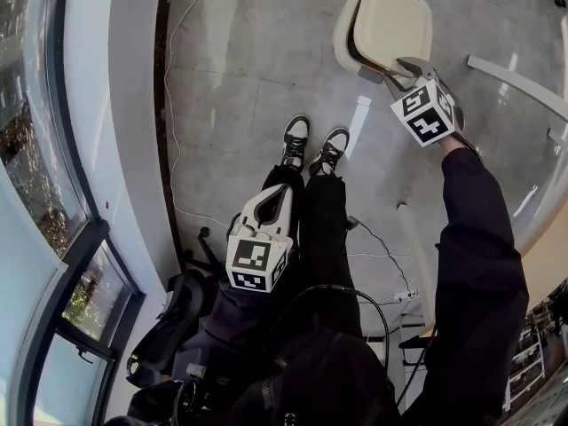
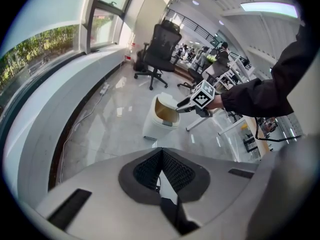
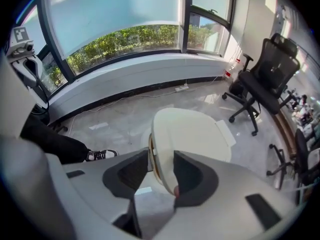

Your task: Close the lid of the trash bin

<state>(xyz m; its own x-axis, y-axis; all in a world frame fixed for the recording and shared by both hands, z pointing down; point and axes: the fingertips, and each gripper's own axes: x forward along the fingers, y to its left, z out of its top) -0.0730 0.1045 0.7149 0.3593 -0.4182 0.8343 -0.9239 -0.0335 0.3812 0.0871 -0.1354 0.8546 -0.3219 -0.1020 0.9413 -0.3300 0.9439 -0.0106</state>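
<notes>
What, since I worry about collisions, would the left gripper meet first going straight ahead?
The left gripper, shut and empty, would likely meet the trash bin, whose lid the right gripper grips; only floor shows between, depth unclear.

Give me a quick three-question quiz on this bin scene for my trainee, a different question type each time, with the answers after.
1. Pick one: what sits between the jaws of the right gripper? A) the rim of the lid B) a cup C) nothing
2. True or false: the left gripper is gripping the bin.
3. Fill the gap: the lid stands ___ (up or down).
Key: 1 A. 2 False: its jaws are together and empty, away from the bin. 3 up.
</notes>
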